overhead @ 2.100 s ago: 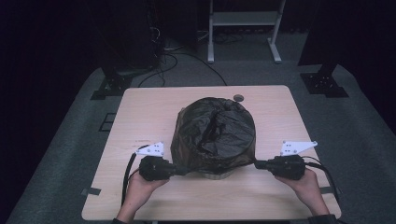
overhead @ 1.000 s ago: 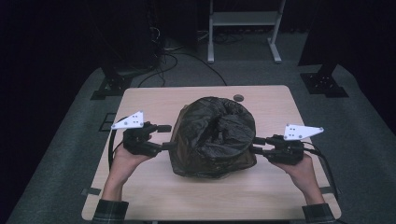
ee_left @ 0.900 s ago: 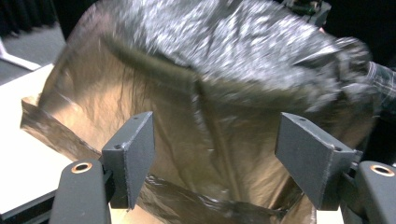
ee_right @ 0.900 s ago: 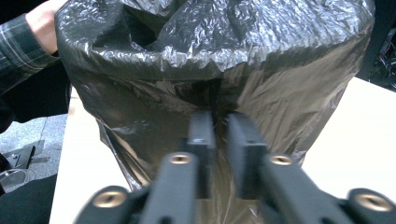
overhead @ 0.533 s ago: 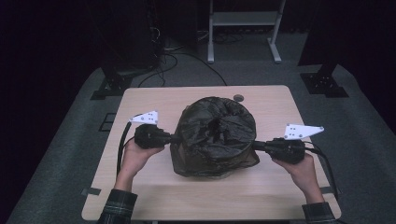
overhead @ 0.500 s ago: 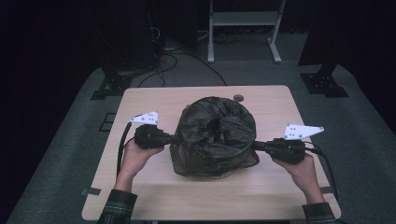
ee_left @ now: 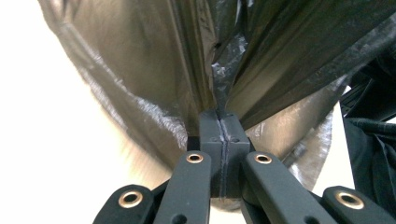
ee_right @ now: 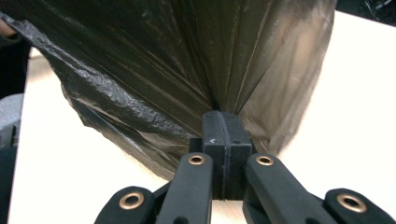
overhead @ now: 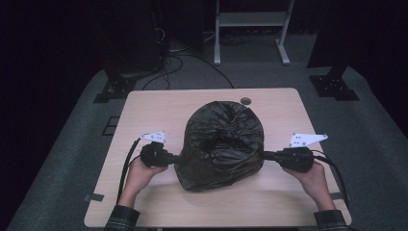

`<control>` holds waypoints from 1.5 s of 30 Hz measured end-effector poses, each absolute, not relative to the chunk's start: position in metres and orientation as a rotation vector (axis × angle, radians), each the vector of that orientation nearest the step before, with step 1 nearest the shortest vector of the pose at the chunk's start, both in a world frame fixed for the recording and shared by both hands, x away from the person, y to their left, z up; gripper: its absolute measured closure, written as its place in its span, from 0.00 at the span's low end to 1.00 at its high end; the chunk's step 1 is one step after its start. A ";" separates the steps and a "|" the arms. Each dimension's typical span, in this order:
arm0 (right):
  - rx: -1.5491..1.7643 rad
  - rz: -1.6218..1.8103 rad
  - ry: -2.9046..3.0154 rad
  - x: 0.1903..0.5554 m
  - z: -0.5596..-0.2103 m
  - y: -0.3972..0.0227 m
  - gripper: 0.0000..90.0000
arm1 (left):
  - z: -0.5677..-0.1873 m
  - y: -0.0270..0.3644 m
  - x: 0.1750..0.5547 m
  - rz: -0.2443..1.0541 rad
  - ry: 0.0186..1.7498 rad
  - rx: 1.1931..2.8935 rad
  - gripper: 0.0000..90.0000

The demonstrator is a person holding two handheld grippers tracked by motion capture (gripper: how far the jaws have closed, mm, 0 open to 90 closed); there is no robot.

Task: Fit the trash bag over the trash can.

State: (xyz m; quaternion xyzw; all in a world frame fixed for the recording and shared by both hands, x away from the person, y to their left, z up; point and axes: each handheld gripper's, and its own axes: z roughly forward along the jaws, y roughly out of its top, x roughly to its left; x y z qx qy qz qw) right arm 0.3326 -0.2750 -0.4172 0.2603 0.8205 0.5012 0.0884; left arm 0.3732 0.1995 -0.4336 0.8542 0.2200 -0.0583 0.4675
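Jaws pinching upright bin bag [overhead: 223, 144]

The black bag [overhead: 223, 144] hides its own contents and the table [overhead: 154, 110] beneath it.

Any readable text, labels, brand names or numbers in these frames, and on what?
None can be read. The black plastic bag is plain, the table bears no print, and the left tool and right tool show no lettering. The grey plate on the right tool has small dark dots, not characters.
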 end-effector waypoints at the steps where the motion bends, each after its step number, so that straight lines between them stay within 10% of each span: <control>1: 0.774 1.484 2.446 0.333 -0.418 -0.275 1.00 | -0.434 0.201 0.373 -0.143 0.546 2.097 1.00; 10: 0.783 1.446 2.471 0.334 -0.424 -0.275 1.00 | -0.433 0.212 0.368 -0.121 0.580 2.098 0.96; 26: 0.688 1.677 2.414 0.337 -0.395 -0.279 0.16 | -0.366 0.231 0.353 0.023 0.504 1.957 0.50; 32: 0.653 1.664 2.389 0.344 -0.379 -0.277 0.00 | -0.342 0.226 0.354 0.057 0.484 1.926 0.32; 40: 0.564 1.655 2.416 0.356 -0.372 -0.272 0.00 | -0.310 0.210 0.359 0.150 0.479 1.911 0.02; 45: 0.522 1.675 2.432 0.363 -0.373 -0.267 0.00 | -0.290 0.191 0.366 0.164 0.422 1.911 0.00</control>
